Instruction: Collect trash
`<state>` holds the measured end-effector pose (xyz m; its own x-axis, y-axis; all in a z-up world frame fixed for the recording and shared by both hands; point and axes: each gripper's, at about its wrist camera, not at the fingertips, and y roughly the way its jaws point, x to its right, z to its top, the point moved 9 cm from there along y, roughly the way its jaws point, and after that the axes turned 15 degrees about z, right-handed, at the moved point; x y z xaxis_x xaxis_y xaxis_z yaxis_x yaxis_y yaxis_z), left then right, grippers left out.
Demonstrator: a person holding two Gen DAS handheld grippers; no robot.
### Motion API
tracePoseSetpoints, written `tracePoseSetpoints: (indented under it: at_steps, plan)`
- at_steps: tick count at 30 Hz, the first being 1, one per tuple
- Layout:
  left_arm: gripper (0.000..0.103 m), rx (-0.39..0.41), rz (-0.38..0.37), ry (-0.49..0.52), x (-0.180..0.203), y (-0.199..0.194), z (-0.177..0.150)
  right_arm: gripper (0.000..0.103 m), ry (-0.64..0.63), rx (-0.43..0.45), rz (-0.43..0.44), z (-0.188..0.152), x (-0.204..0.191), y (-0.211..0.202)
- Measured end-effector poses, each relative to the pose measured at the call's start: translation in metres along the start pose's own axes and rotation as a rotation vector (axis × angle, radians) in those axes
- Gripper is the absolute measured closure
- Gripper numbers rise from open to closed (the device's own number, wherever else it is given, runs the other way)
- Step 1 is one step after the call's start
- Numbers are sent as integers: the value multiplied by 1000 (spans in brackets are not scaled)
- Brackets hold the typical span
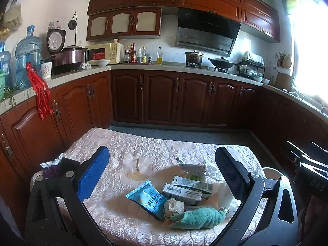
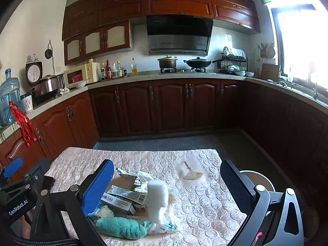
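Observation:
A heap of trash lies on a small table with a pale quilted cover (image 1: 131, 143) (image 2: 205, 203). In it are a blue snack bag (image 1: 148, 198), two cardboard cartons (image 1: 184, 190) (image 2: 123, 198), a crumpled foil pouch (image 1: 192, 169) (image 2: 128, 176), wadded paper (image 1: 174, 205), a rolled teal cloth (image 1: 196, 218) (image 2: 121, 227) and a white foam block (image 2: 157, 198). My left gripper (image 1: 162, 174) hangs open above the heap with nothing between its fingers. My right gripper (image 2: 167, 184) is open too, over the heap's right side.
A small fan-shaped ornament (image 1: 136, 175) (image 2: 192, 175) lies on the cover beyond the heap. A round white bin rim (image 2: 254, 179) shows at the table's right. Dark wooden cabinets (image 1: 160, 98) ring the room. The other gripper's body (image 2: 22, 186) sits at the left.

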<state>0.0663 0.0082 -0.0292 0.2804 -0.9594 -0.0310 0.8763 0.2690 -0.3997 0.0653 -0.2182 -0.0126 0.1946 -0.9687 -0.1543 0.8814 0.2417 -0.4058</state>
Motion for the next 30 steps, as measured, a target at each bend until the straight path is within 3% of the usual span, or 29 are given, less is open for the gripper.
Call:
tracePoseSetpoints:
  at_steps: [30]
  plan:
    - [0, -17, 4, 2, 2, 3, -5, 0, 2, -29, -2, -3, 1, 1]
